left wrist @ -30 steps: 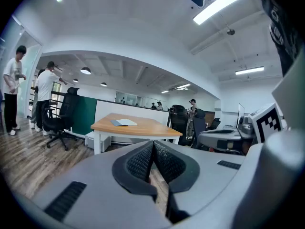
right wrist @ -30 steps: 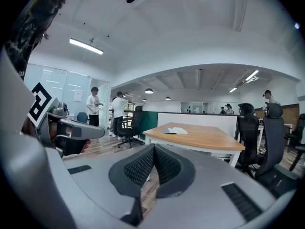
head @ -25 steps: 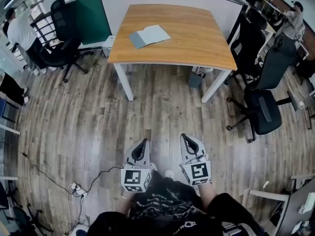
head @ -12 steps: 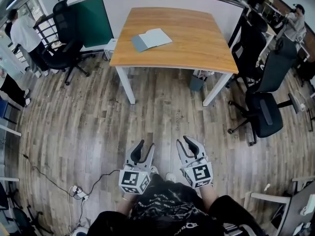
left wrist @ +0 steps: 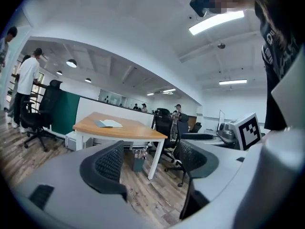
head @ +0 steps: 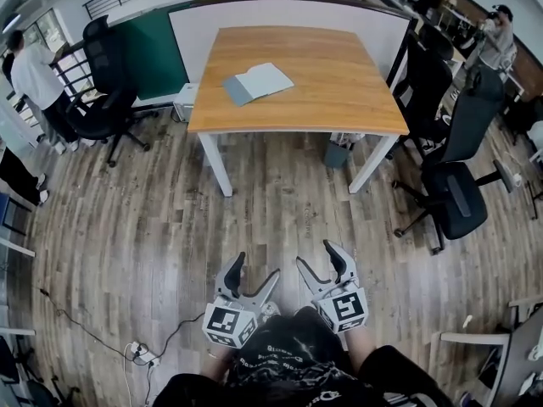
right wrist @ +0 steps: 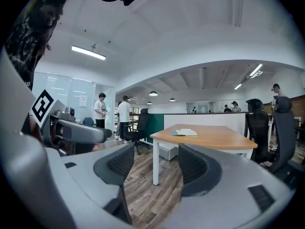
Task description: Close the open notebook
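The open notebook lies flat on the far left part of the wooden table, well ahead of me across the plank floor. It also shows small in the left gripper view as the notebook and in the right gripper view as the notebook. My left gripper and right gripper are held close to my body, far from the table. Both pairs of jaws are opening and stand wide apart with nothing between them, as the left gripper and right gripper show in their own views.
Black office chairs stand right of the table and another chair to its left. A white partition backs the table. A bin sits under it. A cable and power strip lie on the floor at my left. People stand at both sides.
Both grippers' jaws went from shut to wide open. The right gripper shifted a little.
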The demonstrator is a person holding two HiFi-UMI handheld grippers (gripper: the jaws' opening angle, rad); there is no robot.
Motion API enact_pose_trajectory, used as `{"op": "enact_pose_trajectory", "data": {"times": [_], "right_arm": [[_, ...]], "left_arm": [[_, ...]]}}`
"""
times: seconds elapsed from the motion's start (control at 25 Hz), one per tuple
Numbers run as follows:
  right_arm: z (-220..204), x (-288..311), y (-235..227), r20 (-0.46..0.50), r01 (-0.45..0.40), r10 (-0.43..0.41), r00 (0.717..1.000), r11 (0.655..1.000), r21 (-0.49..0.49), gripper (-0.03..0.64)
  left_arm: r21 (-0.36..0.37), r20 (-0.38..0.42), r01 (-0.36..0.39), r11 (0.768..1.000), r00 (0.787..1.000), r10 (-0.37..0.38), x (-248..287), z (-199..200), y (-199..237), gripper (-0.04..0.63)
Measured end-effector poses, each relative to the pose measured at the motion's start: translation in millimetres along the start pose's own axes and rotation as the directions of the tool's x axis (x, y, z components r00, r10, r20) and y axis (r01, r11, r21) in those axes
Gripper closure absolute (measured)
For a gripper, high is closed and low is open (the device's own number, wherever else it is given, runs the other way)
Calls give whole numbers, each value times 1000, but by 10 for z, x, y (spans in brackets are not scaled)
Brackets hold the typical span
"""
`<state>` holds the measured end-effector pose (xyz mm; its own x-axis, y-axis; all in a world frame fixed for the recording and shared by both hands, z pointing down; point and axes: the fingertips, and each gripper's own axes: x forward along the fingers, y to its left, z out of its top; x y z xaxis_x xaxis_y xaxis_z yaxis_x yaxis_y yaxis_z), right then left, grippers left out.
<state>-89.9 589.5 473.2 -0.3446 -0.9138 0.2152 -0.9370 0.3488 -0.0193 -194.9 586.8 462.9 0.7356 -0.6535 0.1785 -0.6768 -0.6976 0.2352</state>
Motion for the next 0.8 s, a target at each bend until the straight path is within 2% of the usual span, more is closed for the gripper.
{"op": "enact_pose_trajectory", "data": {"times": [0.2, 0.36, 0.44, 0.64, 0.8], "right_arm": [[-47, 92, 1, -20, 27, -26, 999, 999, 42, 339], [-99, 269, -90, -41, 15, -14, 999, 999, 28, 341], [-94, 396, -197, -51, 5, -4, 999, 1000, 13, 339], [-56, 867, -574, -65, -24, 25, 998, 1000, 14, 342], [-2, 1344, -954, -74, -77, 76, 994, 997, -7, 344]], "left_arm": [[-21, 3, 3, 1000, 1000, -3, 68, 16, 171, 225], [-61, -9, -21, 998, 1000, 20, 250, -53, 318, 225], [-80, -19, -33, 996, 999, 31, 395, -70, 387, 225], [-74, -36, -95, 993, 995, 92, 794, 37, 672, 225], [-116, -36, -143, 983, 989, 140, 1271, 133, 872, 227]]}}
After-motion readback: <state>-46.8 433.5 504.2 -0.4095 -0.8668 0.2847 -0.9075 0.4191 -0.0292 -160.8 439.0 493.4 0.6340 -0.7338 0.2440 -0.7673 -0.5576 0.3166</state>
